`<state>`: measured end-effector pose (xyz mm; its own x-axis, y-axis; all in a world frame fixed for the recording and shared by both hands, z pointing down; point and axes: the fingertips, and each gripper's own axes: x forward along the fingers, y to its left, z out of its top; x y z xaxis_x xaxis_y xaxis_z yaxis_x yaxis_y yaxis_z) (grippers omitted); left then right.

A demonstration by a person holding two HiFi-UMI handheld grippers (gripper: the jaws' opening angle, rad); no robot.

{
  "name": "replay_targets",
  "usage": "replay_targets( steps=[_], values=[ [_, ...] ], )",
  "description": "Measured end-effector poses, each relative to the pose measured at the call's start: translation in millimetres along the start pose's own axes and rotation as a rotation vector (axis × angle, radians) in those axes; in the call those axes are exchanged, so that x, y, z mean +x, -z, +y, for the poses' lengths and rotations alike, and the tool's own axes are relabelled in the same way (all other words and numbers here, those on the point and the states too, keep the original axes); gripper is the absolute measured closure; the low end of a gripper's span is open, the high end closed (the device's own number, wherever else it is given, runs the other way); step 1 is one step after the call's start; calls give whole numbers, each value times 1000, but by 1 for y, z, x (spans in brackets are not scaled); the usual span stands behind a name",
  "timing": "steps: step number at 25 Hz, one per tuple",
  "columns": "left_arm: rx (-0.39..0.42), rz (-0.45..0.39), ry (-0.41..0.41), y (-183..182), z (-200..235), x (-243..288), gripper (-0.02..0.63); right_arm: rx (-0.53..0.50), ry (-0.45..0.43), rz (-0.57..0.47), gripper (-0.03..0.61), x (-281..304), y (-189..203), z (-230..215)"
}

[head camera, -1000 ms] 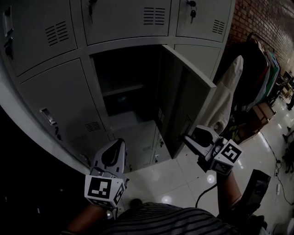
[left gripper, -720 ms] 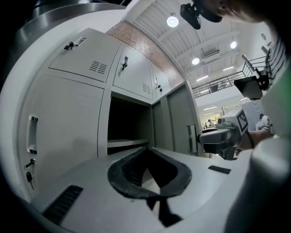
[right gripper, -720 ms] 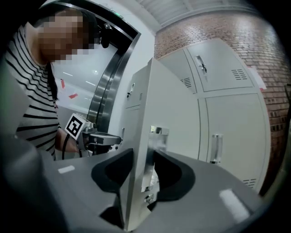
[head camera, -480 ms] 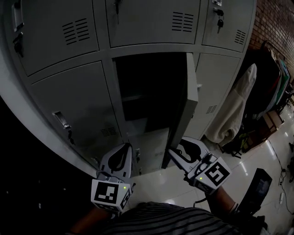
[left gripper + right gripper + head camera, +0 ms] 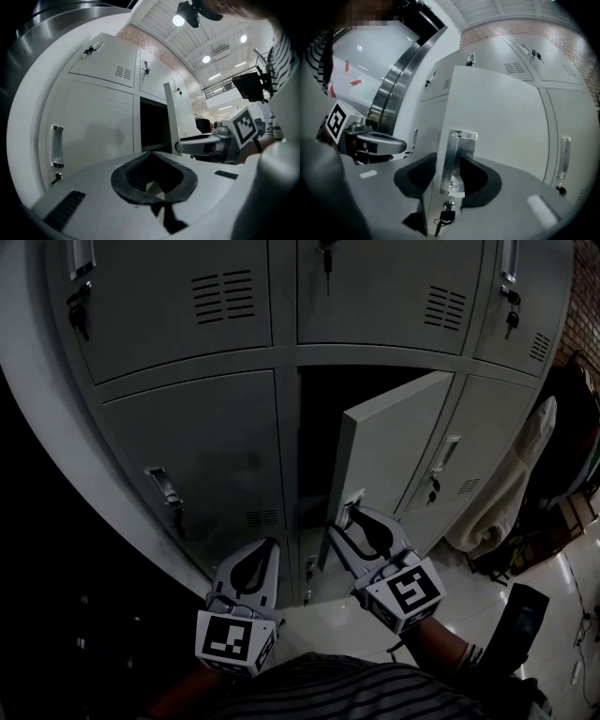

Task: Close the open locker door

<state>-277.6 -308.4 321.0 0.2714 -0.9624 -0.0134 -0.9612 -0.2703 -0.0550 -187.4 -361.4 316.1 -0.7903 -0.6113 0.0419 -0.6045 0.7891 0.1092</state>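
One locker door (image 5: 389, 451) is ajar, with one key (image 5: 443, 216) in its lock. The right gripper (image 5: 349, 521) pinches its handle edge. The left gripper (image 5: 268, 547) is pressed together, empty.

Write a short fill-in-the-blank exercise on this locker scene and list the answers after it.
1. The locker door is not yet fully ____.
2. The right gripper has its jaws clamped on the door's edge at its ____.
3. A ____ hangs in the door's lock.
4. The left gripper holds ____.
Answers: closed; handle; key; nothing.
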Motion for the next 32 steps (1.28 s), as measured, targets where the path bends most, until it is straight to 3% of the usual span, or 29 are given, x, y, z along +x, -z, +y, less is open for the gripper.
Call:
replay_targets(
  steps=[3,13,20,23,25,32],
  values=[
    [0,1,-21,0,15,-1,610,-21,1,-3,419,33,1,-5],
    [8,2,-65,-1,48,-2,609,-55,40,40,506,110,-2,-34],
    [8,7,-73,1,52,-2,610,-8,19,57,505,111,1,-34],
    [12,4,-52,-1,42,-1,610,50,-27,63,421,106,-1,-28],
    [15,-1,-40,-3,36,0,609,59,-36,55,403,98,-5,-26],
    [0,-7,-49,-3,14,-6,609,49,-56,12,427,31,-18,-6]
  ],
)
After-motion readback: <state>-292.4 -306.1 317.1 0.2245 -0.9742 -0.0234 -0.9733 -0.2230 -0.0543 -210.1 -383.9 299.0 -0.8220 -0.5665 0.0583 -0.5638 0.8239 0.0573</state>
